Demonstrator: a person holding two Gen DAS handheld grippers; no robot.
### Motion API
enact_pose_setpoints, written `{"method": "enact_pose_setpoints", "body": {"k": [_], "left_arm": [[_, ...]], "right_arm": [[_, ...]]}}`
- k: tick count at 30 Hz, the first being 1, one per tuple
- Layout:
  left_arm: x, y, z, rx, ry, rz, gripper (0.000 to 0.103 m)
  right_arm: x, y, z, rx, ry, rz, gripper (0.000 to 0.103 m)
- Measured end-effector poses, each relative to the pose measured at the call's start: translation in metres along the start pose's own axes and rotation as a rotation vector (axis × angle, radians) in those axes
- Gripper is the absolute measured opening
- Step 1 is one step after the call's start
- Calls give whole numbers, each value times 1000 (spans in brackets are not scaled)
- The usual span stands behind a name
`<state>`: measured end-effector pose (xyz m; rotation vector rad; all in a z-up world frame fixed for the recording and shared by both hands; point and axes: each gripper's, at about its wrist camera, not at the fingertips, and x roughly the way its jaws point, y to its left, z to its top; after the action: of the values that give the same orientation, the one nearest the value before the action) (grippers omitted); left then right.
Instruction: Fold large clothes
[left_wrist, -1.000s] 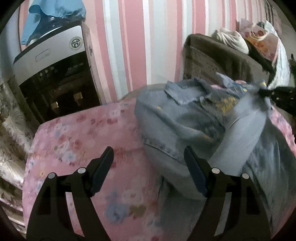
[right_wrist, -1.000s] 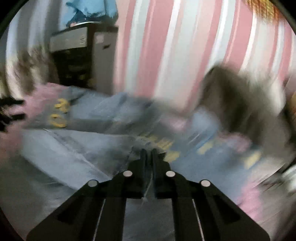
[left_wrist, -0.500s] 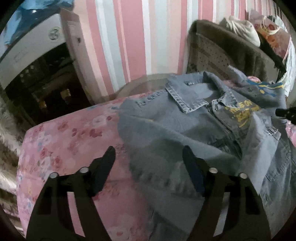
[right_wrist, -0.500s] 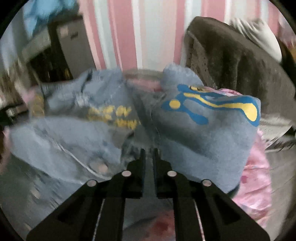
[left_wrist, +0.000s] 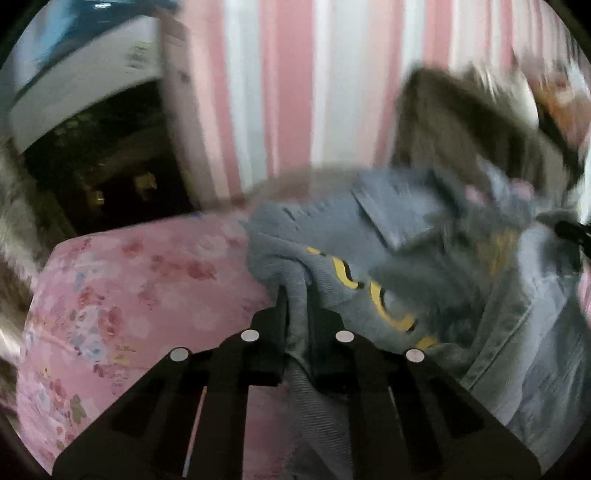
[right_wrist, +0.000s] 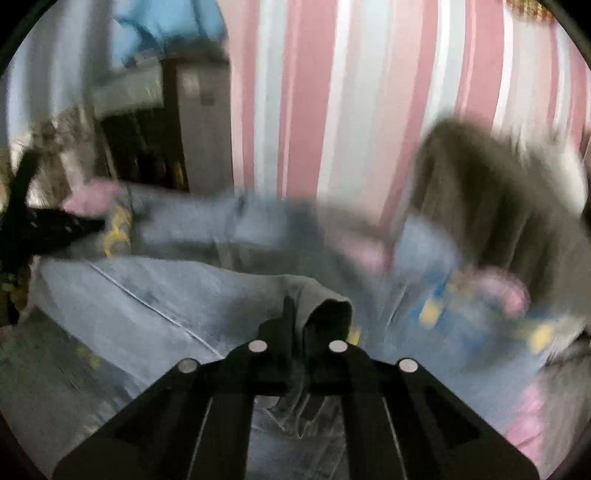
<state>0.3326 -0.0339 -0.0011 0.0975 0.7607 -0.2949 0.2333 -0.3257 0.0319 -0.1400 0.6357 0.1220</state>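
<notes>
A light blue denim jacket (left_wrist: 413, 236) with yellow lettering lies bunched on the pink floral surface (left_wrist: 122, 291). My left gripper (left_wrist: 297, 310) is shut on a fold of the jacket's left edge, cloth pinched between the jaws. In the right wrist view my right gripper (right_wrist: 301, 325) is shut on another fold of the same jacket (right_wrist: 155, 291), which spreads out blurred in front of it. The left gripper (right_wrist: 55, 225) shows as a dark shape at the far left there.
A dark water dispenser (left_wrist: 92, 147) stands at the back left against the pink striped wall (left_wrist: 295, 81). A brown chair (left_wrist: 469, 129) draped with clothes is at the back right. Both views are motion-blurred.
My left gripper, open half a second ago, has closed on the jacket's left edge. The right gripper stays shut on the cloth and has swung, blurring the view.
</notes>
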Motion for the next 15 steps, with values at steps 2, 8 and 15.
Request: {"method": "enact_pose_setpoints", "body": {"k": [2, 8, 15], "left_arm": [[-4, 24, 3, -83, -32, -3, 8], [38, 34, 2, -94, 66, 15, 13], [18, 24, -13, 65, 130, 106, 72]], "right_arm": [[-24, 0, 15, -6, -77, -16, 4], [26, -9, 6, -57, 98, -19, 3], [43, -27, -30, -34, 236, -61, 41]]}}
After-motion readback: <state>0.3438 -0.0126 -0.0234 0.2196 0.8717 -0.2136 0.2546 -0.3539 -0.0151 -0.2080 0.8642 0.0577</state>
